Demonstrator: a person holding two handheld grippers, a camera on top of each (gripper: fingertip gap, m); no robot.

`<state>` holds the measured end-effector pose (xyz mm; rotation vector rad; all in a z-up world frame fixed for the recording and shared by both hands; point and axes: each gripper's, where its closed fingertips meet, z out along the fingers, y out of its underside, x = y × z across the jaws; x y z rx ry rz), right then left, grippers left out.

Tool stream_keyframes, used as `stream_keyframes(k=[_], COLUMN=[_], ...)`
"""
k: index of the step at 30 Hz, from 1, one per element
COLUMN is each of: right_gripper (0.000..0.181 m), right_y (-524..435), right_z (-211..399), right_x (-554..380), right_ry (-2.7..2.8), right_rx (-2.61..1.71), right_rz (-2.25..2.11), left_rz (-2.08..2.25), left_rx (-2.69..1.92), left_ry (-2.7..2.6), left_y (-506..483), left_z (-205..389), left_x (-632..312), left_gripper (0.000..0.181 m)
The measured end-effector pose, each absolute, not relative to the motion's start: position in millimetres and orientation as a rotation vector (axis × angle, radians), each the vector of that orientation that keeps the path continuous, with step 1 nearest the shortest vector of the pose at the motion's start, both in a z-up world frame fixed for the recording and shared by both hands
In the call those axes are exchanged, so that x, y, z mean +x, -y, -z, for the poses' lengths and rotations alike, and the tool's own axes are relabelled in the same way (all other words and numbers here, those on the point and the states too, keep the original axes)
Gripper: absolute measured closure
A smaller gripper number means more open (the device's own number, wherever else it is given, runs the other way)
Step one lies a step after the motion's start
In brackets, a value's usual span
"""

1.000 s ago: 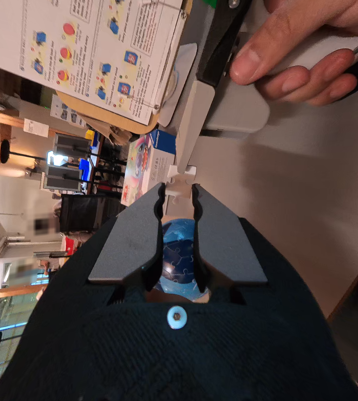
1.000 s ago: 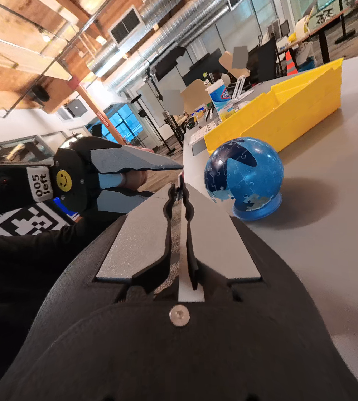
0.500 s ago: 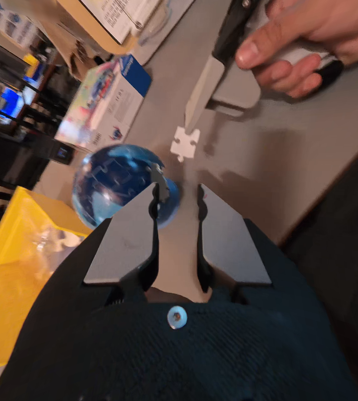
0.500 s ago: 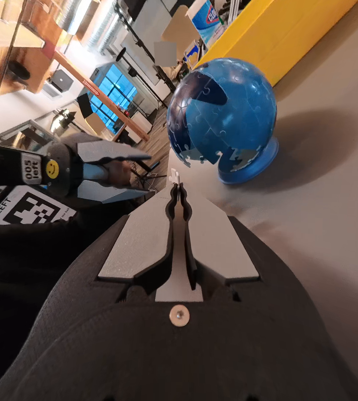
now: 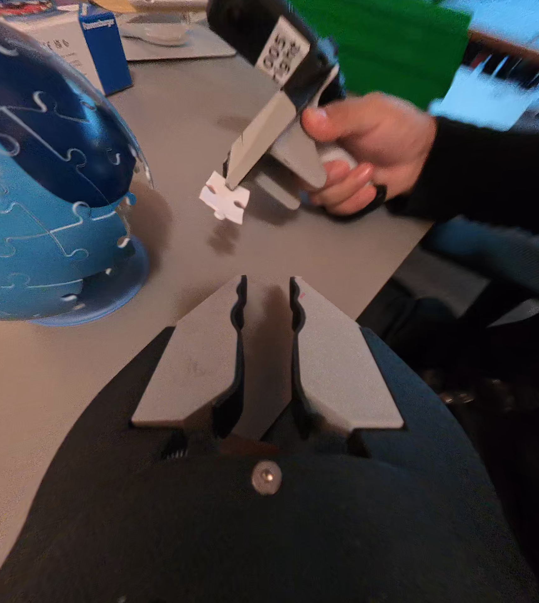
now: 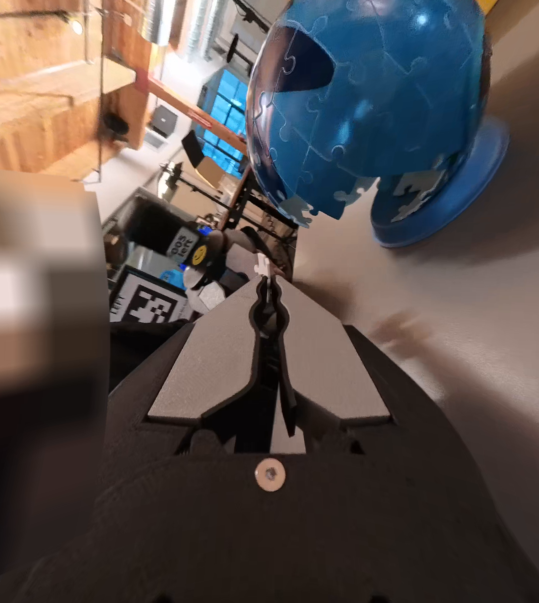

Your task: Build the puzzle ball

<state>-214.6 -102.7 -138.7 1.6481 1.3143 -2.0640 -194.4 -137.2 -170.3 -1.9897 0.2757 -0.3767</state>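
The puzzle ball (image 5: 39, 195) sits on the bench (image 5: 294, 248) at frame left; a puzzle piece (image 5: 225, 199) hangs mid-frame above the bench; a box (image 5: 98, 49) stands behind at upper left.

table (image 5: 294, 254) bare between tools | puzzle ball (image 5: 33, 195) blocks left | box (image 5: 98, 49) behind

One blue puzzle ball (image 5: 33, 202) stands on one blue round base (image 6: 451, 208). One loose white puzzle piece (image 5: 224, 199) shows. Two grippers appear: the left gripper (image 5: 267, 284) and the right gripper (image 5: 229, 182). One hand (image 5: 369, 156) is visible. One box (image 5: 98, 49) sits far on the one grey worktop (image 5: 278, 248).
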Motion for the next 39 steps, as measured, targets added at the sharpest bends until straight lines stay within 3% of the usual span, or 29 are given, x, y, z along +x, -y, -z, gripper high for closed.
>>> stream_keyframes(k=[7, 10, 15, 21, 28, 33, 39], right_gripper=[0.181, 0.181, 0.181, 0.178, 0.181, 0.165, 0.168], right_y=[119.8, 120.3, 122.5, 122.4, 103.7, 110.2, 119.0], right_z=[144.0, 143.1, 144.3, 141.1, 132.5, 141.0, 146.4], right_x=[-206.3, -202.2, -191.5, -190.6, -193.1, -191.2, -192.4], right_ry=[-1.466, -1.510, -1.602, -1.554, -1.554, -1.660, -1.692], right_rx=[1.608, 1.607, 1.590, 1.570, 1.631, 1.639, 1.620], right_rz=[2.000, 2.000, 1.985, 2.001, 2.087, 2.031, 1.993], left_rz=[0.628, 0.588, 0.570, 0.568, 0.605, 0.596, 0.603], left_rx=[-1.891, -1.914, -1.921, -1.894, -1.902, -1.893, -1.888], left_ry=[-0.189, -0.141, -0.119, -0.112, -0.063, -0.043, -0.039], left_y=[136.5, 132.0, 130.6, 124.5, 124.3, 125.0, 125.1], left_z=[150.7, 155.2, 154.4, 152.0, 157.9, 157.0, 155.8], left_x=[-183.4, -189.6, -191.0, -186.3, -191.9, -197.6, -196.0], left_gripper=[0.164, 0.181, 0.166, 0.181, 0.181, 0.181, 0.181])
